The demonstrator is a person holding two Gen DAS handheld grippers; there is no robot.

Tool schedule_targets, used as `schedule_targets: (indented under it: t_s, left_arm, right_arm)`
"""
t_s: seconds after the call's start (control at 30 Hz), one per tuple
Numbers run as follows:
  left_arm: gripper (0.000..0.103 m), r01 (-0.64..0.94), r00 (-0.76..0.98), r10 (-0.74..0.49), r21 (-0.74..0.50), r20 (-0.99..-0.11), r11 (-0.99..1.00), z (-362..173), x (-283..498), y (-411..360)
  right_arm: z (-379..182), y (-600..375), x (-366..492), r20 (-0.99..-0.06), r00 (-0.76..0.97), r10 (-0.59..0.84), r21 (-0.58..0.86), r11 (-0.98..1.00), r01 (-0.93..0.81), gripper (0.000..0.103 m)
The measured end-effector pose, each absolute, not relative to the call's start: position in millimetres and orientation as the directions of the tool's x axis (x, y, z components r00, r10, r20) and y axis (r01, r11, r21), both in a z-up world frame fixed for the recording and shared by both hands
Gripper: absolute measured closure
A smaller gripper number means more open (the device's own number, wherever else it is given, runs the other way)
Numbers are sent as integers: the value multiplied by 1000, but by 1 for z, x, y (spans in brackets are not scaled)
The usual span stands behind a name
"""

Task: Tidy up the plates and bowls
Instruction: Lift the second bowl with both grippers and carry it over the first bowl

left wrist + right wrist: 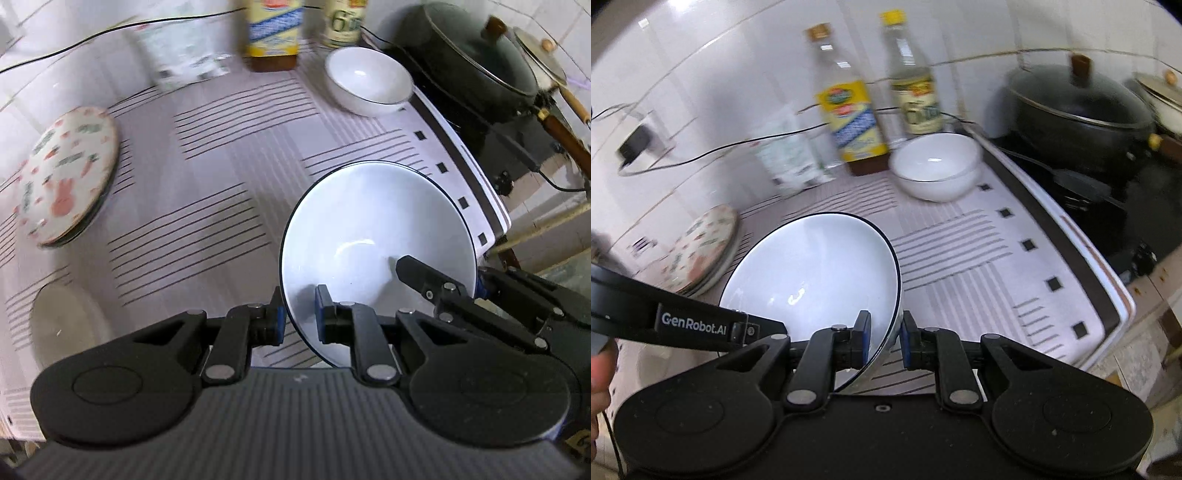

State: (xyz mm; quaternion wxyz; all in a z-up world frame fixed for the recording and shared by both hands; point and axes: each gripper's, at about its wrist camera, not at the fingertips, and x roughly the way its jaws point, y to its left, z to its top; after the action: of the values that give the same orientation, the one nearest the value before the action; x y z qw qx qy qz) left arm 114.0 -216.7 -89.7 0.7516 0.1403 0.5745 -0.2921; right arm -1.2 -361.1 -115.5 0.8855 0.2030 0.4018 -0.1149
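A white bowl with a dark rim (pixel 376 236) is held tilted above the counter by both grippers. My left gripper (pixel 300 317) is shut on its left rim. My right gripper (pixel 885 338) is shut on its right rim, and the bowl (pixel 816 266) fills the middle of the right wrist view. The right gripper's fingers (pixel 424 277) show at the bowl's right side in the left wrist view. A second stack of white bowls (pixel 369 79) (pixel 936 166) stands at the back near the bottles. A patterned plate stack (pixel 66 173) (pixel 701 251) lies at the left.
Two bottles (pixel 849 110) and a plastic bag (pixel 790 158) stand against the tiled wall. A black wok with lid (pixel 1078 114) sits on the stove at right. A pale round dish (pixel 62 325) lies at the counter's near left. A cable (pixel 701 155) runs along the wall.
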Motion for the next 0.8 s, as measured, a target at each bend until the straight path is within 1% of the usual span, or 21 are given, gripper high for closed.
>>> schedule_targets:
  t_s: [0.4,0.8]
  left_arm:
    - [89,434,223,-241,-125,-945,892,-64,117,-107]
    - [88,203,251,-180,-130,-951,971,-68,136,-3]
  right_arm:
    - [-84,-277,24,-747,654,121,259,959,118,81]
    - [-82,-194,72,-741,604,293,246,956,-161,81]
